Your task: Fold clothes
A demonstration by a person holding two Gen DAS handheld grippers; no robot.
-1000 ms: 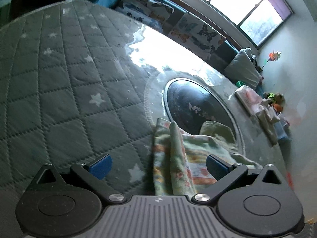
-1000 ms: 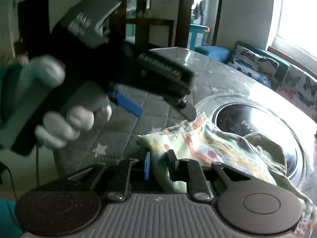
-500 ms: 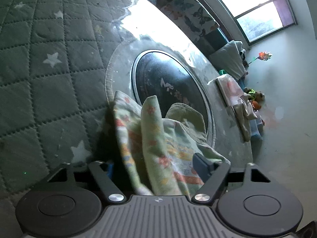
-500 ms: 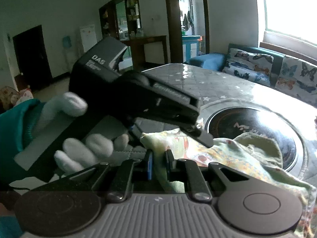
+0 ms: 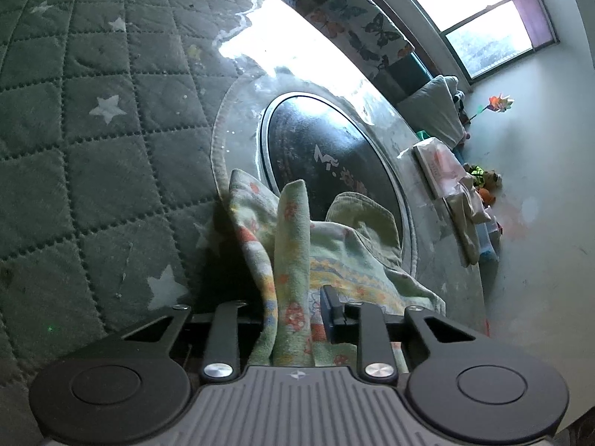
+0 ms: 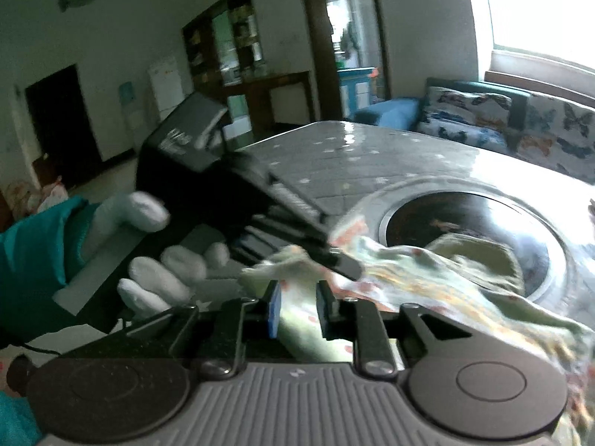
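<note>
A pale green patterned garment (image 5: pixel 293 245) with orange and yellow prints lies bunched at the edge of the round table, partly over the dark glass centre (image 5: pixel 327 156). My left gripper (image 5: pixel 292 316) is shut on a fold of the garment. My right gripper (image 6: pixel 297 312) is shut on another edge of the same garment (image 6: pixel 427 278). In the right wrist view the left gripper's black body (image 6: pixel 230 200), held by a white-gloved hand, is just left of my fingers, with its tips on the cloth.
A grey quilted star-print cover (image 5: pixel 93 130) lies over the table's left part. A tissue pack (image 5: pixel 435 160) and small items sit at the far table edge. A butterfly-print sofa (image 6: pixel 513 122) stands under the window.
The left gripper moved forward over the garment and closed its jaws on a fold. The right gripper kept its grip and lifted the cloth slightly.
</note>
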